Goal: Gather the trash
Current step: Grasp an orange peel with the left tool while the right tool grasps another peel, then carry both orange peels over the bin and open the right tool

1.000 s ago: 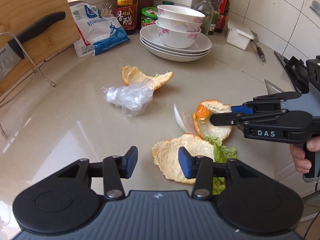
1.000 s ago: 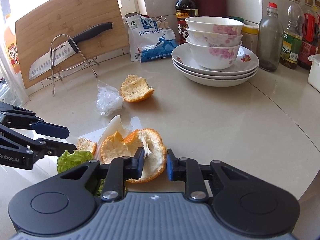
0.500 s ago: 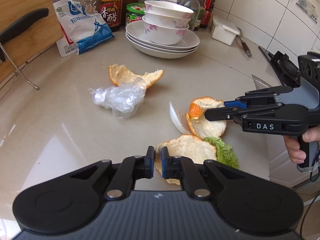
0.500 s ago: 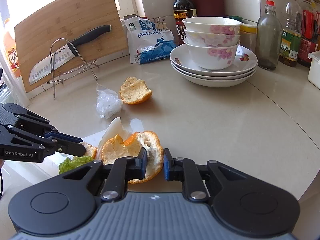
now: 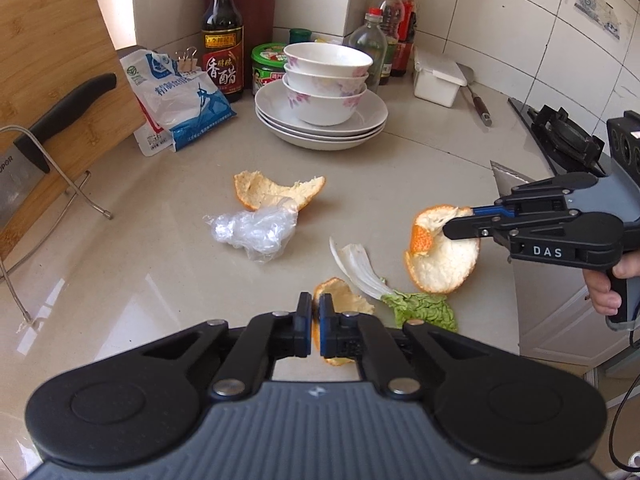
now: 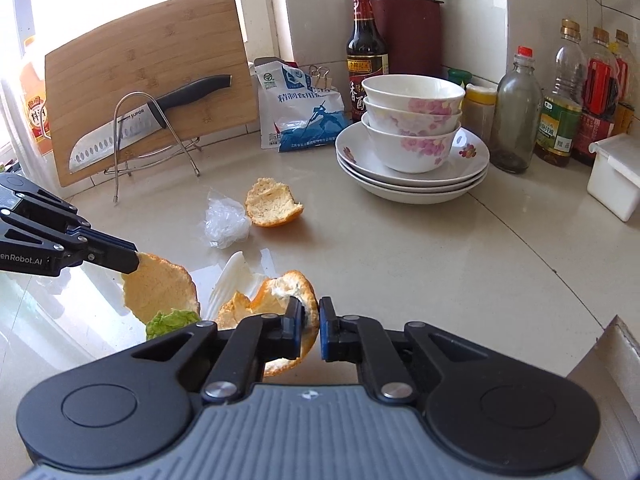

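Note:
My left gripper [image 5: 315, 317] has its jaws closing tight on the rim of an orange peel [image 5: 342, 294], which hangs off the counter; the right wrist view shows that peel [image 6: 160, 290] dangling from the left gripper [image 6: 135, 261]. My right gripper [image 6: 314, 322] is closing its jaws on a second orange peel [image 6: 256, 306], lifted too, and the left wrist view shows this peel [image 5: 444, 260] at the right gripper [image 5: 450, 227]. On the counter lie a third peel [image 5: 276, 196], a crumpled plastic wrap [image 5: 256, 232] and a cabbage leaf [image 5: 420, 307].
Stacked bowls on plates [image 5: 320, 92] stand at the back with sauce bottles [image 5: 222, 36], a salt bag [image 5: 180, 104] and a white box [image 5: 438, 80]. A knife [image 6: 152, 120] rests on a wire rack before a cutting board [image 6: 140, 60]. A stove [image 5: 560, 136] is at right.
Both grippers have shut on their orange peels and risen, lifting the peels off the counter. The leaf, wrap and third peel stayed put.

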`<state>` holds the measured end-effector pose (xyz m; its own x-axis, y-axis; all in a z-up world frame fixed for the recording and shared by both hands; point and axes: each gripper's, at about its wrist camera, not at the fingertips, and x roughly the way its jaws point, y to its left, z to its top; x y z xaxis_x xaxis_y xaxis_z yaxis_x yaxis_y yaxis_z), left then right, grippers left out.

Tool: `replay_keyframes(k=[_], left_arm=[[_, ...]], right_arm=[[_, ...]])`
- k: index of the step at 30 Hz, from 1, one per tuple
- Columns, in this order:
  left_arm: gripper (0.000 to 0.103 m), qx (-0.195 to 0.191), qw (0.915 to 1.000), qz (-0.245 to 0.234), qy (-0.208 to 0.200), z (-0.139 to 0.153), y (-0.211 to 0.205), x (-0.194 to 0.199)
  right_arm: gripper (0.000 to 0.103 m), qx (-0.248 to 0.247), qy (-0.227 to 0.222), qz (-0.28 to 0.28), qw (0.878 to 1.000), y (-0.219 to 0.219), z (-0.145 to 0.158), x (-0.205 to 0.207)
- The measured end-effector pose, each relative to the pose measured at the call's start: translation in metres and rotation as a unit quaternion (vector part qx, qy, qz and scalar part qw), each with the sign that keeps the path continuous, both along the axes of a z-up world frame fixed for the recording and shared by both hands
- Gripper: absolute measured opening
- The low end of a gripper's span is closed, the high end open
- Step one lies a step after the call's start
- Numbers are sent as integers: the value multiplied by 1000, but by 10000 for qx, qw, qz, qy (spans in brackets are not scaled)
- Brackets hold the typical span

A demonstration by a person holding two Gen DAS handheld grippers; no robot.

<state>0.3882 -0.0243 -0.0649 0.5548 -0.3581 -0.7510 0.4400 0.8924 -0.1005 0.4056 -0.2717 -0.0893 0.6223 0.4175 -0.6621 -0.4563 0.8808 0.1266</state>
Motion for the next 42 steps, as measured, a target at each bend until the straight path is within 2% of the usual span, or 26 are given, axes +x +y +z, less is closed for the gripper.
replay_keyframes(k=[11,18,25,31,36,42], left_arm=[[1,179,9989,-373,-239,31,-23,-27],[1,206,9963,-755,-358,52,-50,-51],[1,230,9918,-1168,-471,60,-92,-76],[1,226,9910,-1248,-434,56,-113,-87],[1,306,9920,-1172,-359,48,-117,-89],[1,319,9926,-1118,-339,45,-115,-89]], right_arm=[[11,-22,-212,-244,9995,-31,27,-52],[11,-102,-148,-555,9983,-64,27,-94],[11,-175,37,-909,9957,-97,12,-134],[11,-152,253,-1168,9927,-118,-12,-154],[11,-152,352,-1324,9905,-130,-24,-164],[11,-375,528,-1430,9876,-136,-43,-162]])
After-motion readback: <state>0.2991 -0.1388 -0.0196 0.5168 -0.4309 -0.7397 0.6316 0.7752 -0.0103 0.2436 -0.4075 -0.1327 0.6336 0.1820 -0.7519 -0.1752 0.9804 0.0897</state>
